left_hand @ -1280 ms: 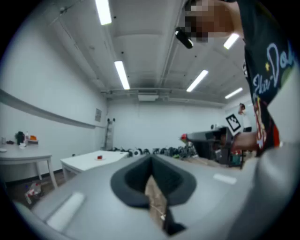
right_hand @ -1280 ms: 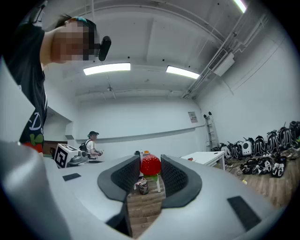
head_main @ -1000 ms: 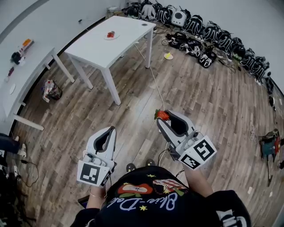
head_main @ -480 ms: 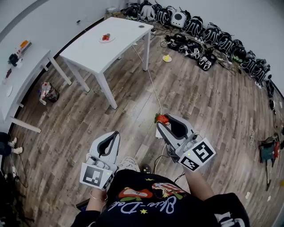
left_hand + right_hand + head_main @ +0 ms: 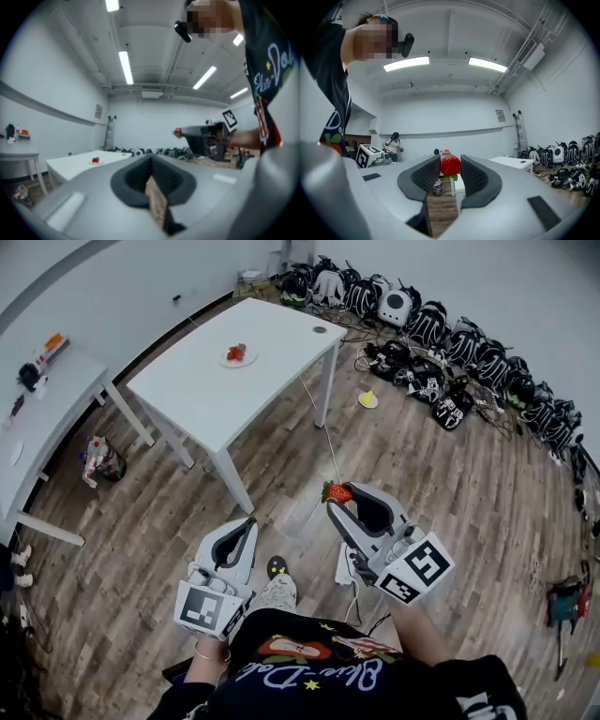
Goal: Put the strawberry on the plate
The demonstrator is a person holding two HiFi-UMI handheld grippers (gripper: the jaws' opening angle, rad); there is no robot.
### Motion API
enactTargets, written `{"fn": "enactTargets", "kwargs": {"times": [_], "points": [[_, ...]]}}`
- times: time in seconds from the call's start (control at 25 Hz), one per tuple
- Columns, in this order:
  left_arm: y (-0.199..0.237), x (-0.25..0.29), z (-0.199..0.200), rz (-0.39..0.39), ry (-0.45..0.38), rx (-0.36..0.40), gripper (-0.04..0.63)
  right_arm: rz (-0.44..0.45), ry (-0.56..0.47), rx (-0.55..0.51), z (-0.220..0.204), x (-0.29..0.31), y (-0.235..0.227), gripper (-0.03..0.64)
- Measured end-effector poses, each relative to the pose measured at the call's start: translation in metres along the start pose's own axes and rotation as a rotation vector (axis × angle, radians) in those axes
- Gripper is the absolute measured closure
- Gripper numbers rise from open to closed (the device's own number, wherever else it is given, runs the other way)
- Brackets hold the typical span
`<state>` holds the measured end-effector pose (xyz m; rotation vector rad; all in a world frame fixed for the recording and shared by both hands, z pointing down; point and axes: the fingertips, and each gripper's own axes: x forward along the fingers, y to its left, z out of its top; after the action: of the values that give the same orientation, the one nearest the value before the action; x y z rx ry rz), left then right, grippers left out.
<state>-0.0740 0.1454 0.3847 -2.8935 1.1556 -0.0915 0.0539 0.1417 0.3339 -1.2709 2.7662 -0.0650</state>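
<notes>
A red strawberry (image 5: 336, 491) is pinched at the tips of my right gripper (image 5: 337, 496), which is shut on it above the wooden floor. In the right gripper view the strawberry (image 5: 450, 165) sits between the two dark pads (image 5: 427, 174). My left gripper (image 5: 246, 522) is held lower left with its jaws shut and nothing in them. A small white plate (image 5: 237, 357) with another red fruit (image 5: 235, 352) on it lies on the white table (image 5: 202, 390) far ahead. From the left gripper view the plate (image 5: 95, 161) is small and distant.
A second white table (image 5: 37, 423) stands at the left with small items. Many dark bags (image 5: 441, 324) line the far wall. A cable (image 5: 325, 432) runs over the floor by the table leg. A person (image 5: 394, 142) stands far off.
The person has stepped forward over the floor; a foot now shows below. The table and bags have shifted right in the head view. The right gripper still holds the strawberry.
</notes>
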Motion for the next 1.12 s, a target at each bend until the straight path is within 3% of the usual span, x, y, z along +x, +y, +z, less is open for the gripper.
{"fn": "enactTargets", "kwargs": {"times": [0.2,0.52,0.72,0.92,1.12], "points": [[0.093,0.078,0.023,0.012,-0.042,0.027,0.598,0.022,0.000,-0.013,0.011,0.100,-0.073,0.474],[0.194,0.169,0.013,0.078,0.013,0.011,0.598,0.091,0.081,0.009,-0.013,0.225,-0.174,0.474],[0.250,0.242,0.004,0.168,0.027,-0.020,0.598,0.175,0.153,-0.024,-0.040,0.310,-0.265,0.474],[0.309,0.320,0.011,0.302,0.024,-0.029,0.598,0.312,0.293,-0.099,-0.077,0.401,-0.352,0.474],[0.348,0.371,0.016,0.423,0.030,-0.030,0.598,0.460,0.451,-0.226,-0.129,0.483,-0.400,0.474]]}}
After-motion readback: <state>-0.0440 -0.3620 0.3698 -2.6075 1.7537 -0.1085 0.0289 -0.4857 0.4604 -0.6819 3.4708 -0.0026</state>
